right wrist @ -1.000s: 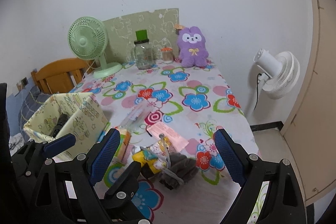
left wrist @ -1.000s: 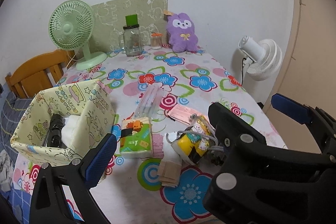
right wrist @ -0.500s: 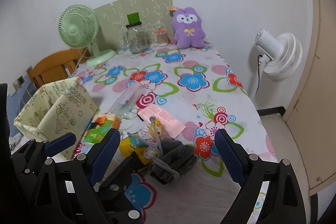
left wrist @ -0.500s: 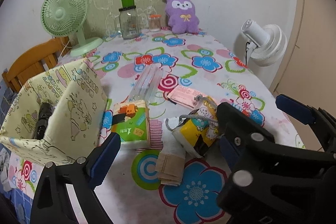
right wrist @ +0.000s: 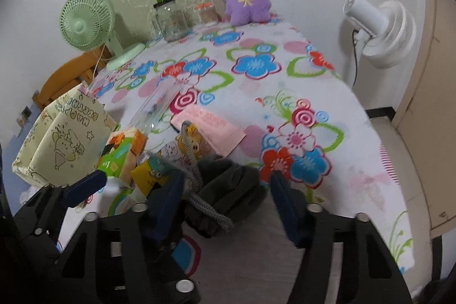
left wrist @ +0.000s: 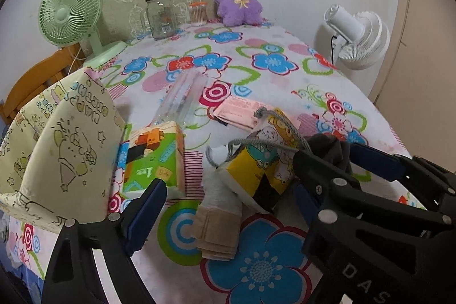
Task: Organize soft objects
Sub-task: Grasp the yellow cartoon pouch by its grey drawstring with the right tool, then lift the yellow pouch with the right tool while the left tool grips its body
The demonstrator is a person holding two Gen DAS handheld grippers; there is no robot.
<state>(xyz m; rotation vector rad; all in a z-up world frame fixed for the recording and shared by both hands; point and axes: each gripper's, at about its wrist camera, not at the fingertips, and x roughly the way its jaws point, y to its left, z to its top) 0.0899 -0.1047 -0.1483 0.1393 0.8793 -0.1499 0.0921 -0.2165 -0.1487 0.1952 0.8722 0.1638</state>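
At the near edge of the flowered table point(right wrist: 356, 138), the right gripper point(right wrist: 225, 200) has its jaws apart on either side of a dark grey cloth point(right wrist: 228, 190), which lies between the pads beside a yellow drawstring pouch point(left wrist: 265, 161). The left gripper point(left wrist: 228, 198) is also spread wide, the pouch and a beige folded cloth point(left wrist: 218, 231) lying between its pads. A tissue pack point(left wrist: 151, 158) sits just left, next to the fabric bin point(left wrist: 57, 150).

Your dark grey cloth point(right wrist: 228, 190) lies crumpled on the desk point(right wrist: 327, 93), touching a tipped yellow cartoon pouch point(left wrist: 262, 161) beside folded beige cloth point(left wrist: 216, 232).
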